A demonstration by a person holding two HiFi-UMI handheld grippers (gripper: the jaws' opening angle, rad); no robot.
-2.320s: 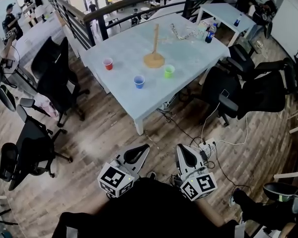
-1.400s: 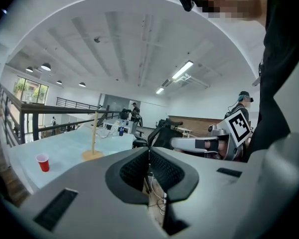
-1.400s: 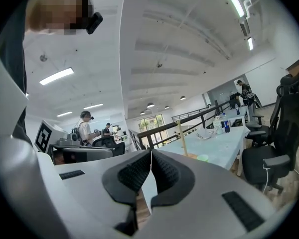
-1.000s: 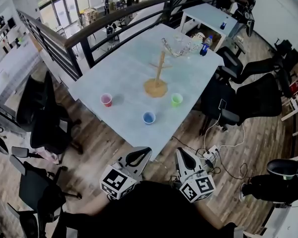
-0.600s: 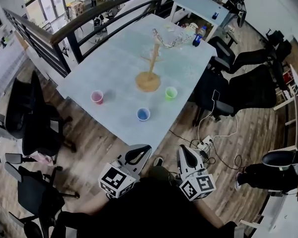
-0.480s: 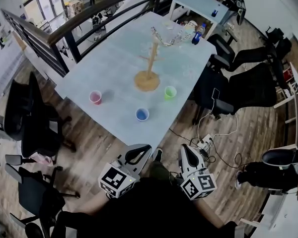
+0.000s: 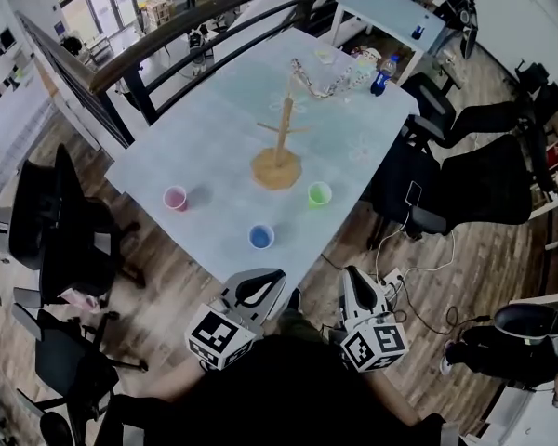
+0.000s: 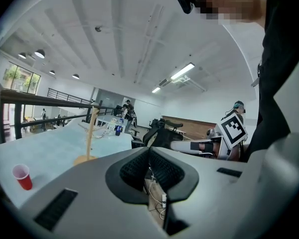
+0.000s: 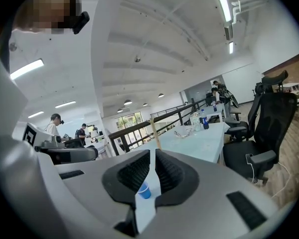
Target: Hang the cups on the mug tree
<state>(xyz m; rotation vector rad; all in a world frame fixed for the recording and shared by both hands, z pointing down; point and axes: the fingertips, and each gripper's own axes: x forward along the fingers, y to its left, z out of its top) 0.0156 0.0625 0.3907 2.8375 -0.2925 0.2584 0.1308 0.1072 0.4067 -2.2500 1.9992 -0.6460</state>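
Closer to the table (image 7: 214, 137) now, left gripper (image 7: 263, 279) and right gripper (image 7: 354, 279) keep empty jaws pressed together.

Viewpoint: the head view has closed in on the table (image 7: 186, 147). Its near corner, at first far up the frame with a broad band of wooden floor below it, now lies just ahead of the left gripper (image 7: 272, 277) and the right gripper (image 7: 352, 275).

Frame positions: the mug tree (image 7: 277, 151), red cup (image 7: 175, 197), blue cup (image 7: 260, 237) and green cup (image 7: 319, 193) all appear lower in the frame than in the earliest picture.
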